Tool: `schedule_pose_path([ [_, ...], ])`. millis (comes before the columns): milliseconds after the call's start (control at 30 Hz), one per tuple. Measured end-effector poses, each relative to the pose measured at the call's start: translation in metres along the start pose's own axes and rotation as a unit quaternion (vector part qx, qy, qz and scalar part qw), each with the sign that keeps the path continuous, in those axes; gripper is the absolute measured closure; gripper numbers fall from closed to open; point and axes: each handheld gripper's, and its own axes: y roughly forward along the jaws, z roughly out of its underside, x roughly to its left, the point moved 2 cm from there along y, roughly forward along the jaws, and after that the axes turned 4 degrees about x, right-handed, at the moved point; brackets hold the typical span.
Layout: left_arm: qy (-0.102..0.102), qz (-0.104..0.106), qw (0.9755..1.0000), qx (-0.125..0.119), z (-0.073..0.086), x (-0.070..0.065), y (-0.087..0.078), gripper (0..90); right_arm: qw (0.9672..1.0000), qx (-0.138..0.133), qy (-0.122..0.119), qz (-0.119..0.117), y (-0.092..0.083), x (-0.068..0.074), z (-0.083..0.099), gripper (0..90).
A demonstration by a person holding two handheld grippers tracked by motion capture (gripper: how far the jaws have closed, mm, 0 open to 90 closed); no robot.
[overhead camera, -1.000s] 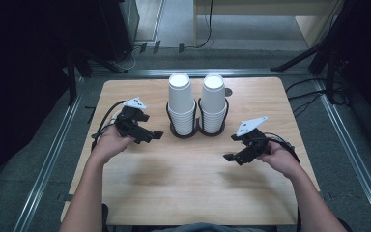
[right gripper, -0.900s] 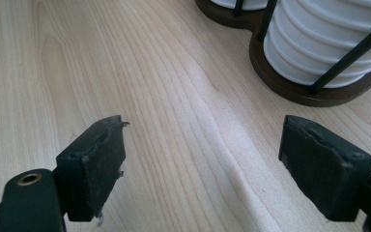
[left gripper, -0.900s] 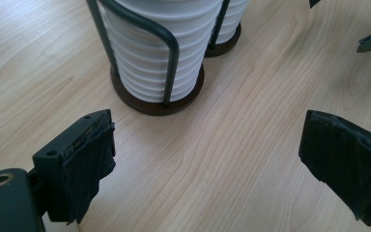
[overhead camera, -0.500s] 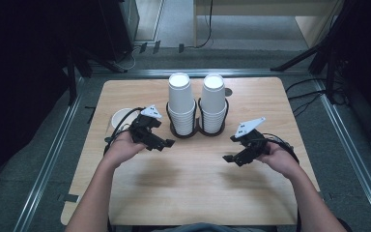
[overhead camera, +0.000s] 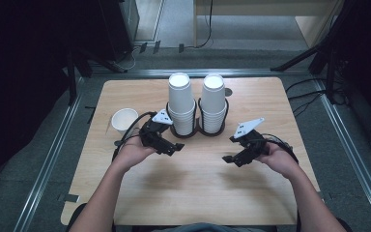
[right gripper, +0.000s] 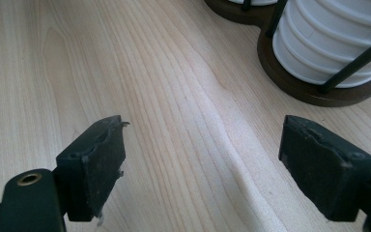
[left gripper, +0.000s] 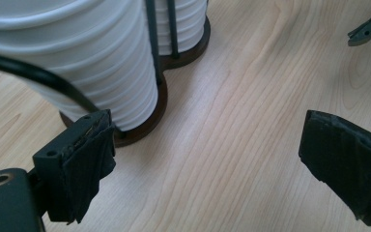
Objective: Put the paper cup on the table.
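Two tall stacks of white paper cups, the left stack [overhead camera: 181, 101] and the right stack [overhead camera: 213, 101], stand in a dark wire holder [overhead camera: 196, 131] at the table's middle back. A single white cup [overhead camera: 124, 120] stands upright at the left. My left gripper [overhead camera: 174, 147] hovers open just in front of the left stack [left gripper: 92, 58], nothing between its jaws. My right gripper [overhead camera: 233, 157] is open over bare wood, in front and to the right of the holder [right gripper: 314, 92], and it is empty.
The light wooden table [overhead camera: 193, 193] has free room across its front half. Metal rails [overhead camera: 48, 159] run along both sides. Cables [overhead camera: 314, 96] lie on the floor at the right, and dark equipment stands at the back left.
My left gripper moved right from the table's left side, leaving the single white cup standing there, and now sits in front of the left stack. The right gripper barely moved.
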Motion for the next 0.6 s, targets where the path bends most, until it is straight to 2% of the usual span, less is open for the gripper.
schedule_pose_path([
  [133, 0.007, 0.008, 0.9999, 0.007, -0.002, -0.007, 0.007, 5.9, 1.0000, 0.000, -0.001, 0.000, 0.000, 0.000, 0.000, 16.8],
  [300, 0.004, 0.018, 0.9998, 0.002, -0.005, -0.012, 0.014, 5.9, 1.0000, 0.001, 0.000, -0.002, 0.000, 0.001, 0.000, 16.8],
  [433, -0.010, 0.036, 0.9993, -0.006, -0.006, -0.015, 0.018, 5.9, 1.0000, 0.000, -0.001, -0.003, 0.000, 0.001, -0.001, 16.8],
  [600, -0.012, 0.035, 0.9993, -0.008, -0.007, -0.018, 0.022, 5.9, 1.0000, 0.000, -0.003, -0.003, 0.001, 0.002, -0.001, 16.8],
])
